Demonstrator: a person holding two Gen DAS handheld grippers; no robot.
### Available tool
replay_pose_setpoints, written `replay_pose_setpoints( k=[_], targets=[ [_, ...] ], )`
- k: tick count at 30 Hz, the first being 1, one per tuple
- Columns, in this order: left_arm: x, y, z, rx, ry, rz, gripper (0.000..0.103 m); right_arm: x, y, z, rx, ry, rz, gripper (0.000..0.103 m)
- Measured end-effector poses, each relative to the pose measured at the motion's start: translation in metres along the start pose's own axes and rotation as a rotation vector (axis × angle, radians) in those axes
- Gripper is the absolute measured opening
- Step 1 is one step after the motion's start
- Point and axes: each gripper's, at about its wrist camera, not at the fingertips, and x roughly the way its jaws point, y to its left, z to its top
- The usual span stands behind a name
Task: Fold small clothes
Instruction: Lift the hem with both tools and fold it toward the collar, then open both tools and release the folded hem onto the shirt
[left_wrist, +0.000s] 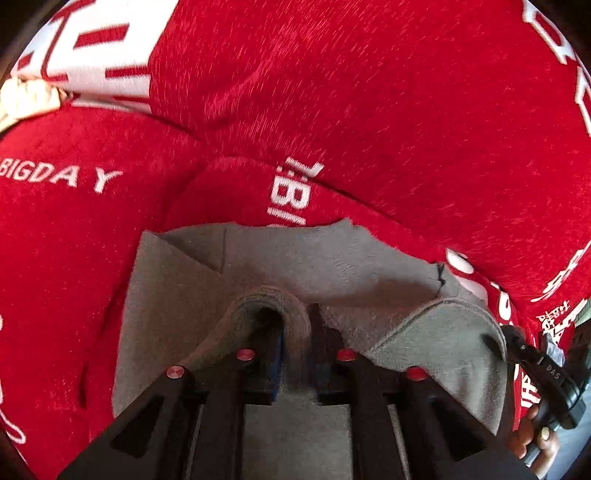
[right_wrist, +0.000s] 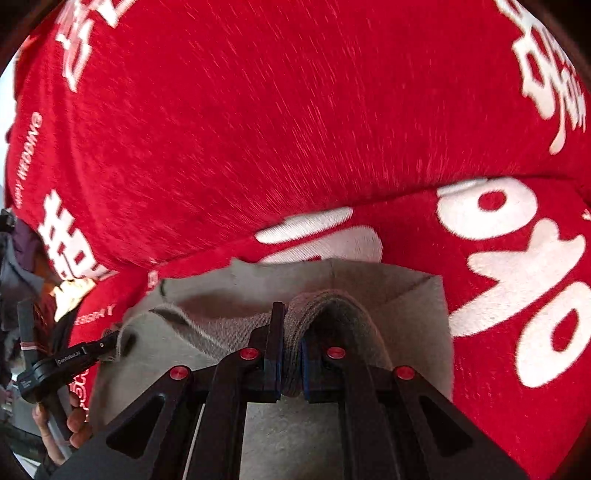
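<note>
pinching a bunched edge of the grey garment (left_wrist: 354, 266) apiece, left gripper (left_wrist: 291, 354) and right gripper (right_wrist: 291, 358) are mid-fold over the red cloth (left_wrist: 369, 92); next likely laying the edge ahead, aligned.

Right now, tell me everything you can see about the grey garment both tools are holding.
The grey garment is a small piece of soft, matte, knit-looking cloth, plain and unprinted. It lies partly folded over the red printed cloth, with creased flaps and a stitched hem curling at one side. The left tool pinches a bunched ridge of it; the right tool is shut on a similar ridge. What kind of garment it is cannot be told.
</note>
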Motion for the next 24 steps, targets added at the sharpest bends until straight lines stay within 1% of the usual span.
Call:
replay_pose_setpoints(
  k=[1, 2, 3, 4, 5, 6, 7, 8, 9, 10, 12, 14, 15, 18, 21, 23, 24],
  targets=[
    [0.0, 0.001, 0.003, -0.009, 0.005, -0.041, 0.043, 0.003, -0.002, 0.001, 0.014, 0.012, 0.002, 0.01],
    [-0.003, 0.002, 0.006, -0.018, 0.007, -0.084, 0.069, 0.007, -0.007, 0.003, 0.039, 0.033, 0.009, 0.012],
    [-0.007, 0.002, 0.008, -0.026, 0.003, -0.094, 0.081, 0.007, -0.01, 0.005, 0.06, 0.045, 0.017, 0.015],
    [-0.014, 0.005, 0.01, -0.05, -0.016, -0.091, 0.096, 0.005, -0.012, 0.006, 0.075, 0.047, 0.029, 0.016],
    [-0.023, 0.009, 0.012, -0.075, -0.038, -0.105, 0.098, 0.0, -0.013, 0.006, 0.074, 0.041, 0.03, 0.021],
    [-0.027, 0.012, 0.013, -0.09, -0.044, -0.115, 0.098, -0.007, -0.013, 0.006, 0.061, 0.032, 0.019, 0.031],
    [-0.033, 0.017, 0.014, -0.108, -0.043, -0.134, 0.098, -0.013, -0.012, 0.006, 0.046, 0.019, 0.001, 0.04],
    [-0.039, 0.023, 0.013, -0.116, -0.041, -0.154, 0.098, -0.025, -0.01, 0.005, 0.005, -0.015, -0.033, 0.058],
    [-0.045, 0.027, 0.012, -0.106, -0.043, -0.154, 0.098, -0.033, -0.009, 0.004, -0.024, -0.037, -0.053, 0.07],
    [-0.049, 0.031, 0.01, -0.083, -0.05, -0.132, 0.098, -0.042, -0.007, 0.003, -0.072, -0.064, -0.076, 0.072],
    [-0.054, 0.033, 0.005, -0.014, -0.07, -0.042, 0.098, -0.054, -0.005, 0.003, -0.164, -0.081, -0.114, 0.072],
    [-0.055, 0.034, 0.003, 0.038, -0.074, 0.004, 0.098, -0.058, -0.005, 0.005, -0.233, -0.073, -0.138, 0.072],
    [-0.054, 0.034, 0.004, 0.05, -0.071, 0.012, 0.098, -0.056, -0.004, 0.006, -0.249, -0.068, -0.146, 0.072],
    [-0.044, 0.028, 0.003, 0.117, -0.031, 0.042, 0.098, -0.034, 0.002, 0.012, -0.31, -0.013, -0.176, 0.072],
    [-0.019, 0.012, 0.003, 0.217, 0.007, 0.14, 0.098, 0.0, 0.005, 0.017, -0.331, 0.062, -0.191, 0.072],
    [0.0, 0.011, 0.005, 0.239, 0.046, 0.177, 0.097, 0.018, 0.004, 0.02, -0.326, 0.1, -0.191, 0.071],
    [0.006, 0.013, 0.006, 0.233, 0.061, 0.177, 0.097, 0.028, 0.003, 0.02, -0.33, 0.129, -0.161, 0.047]
  ],
)
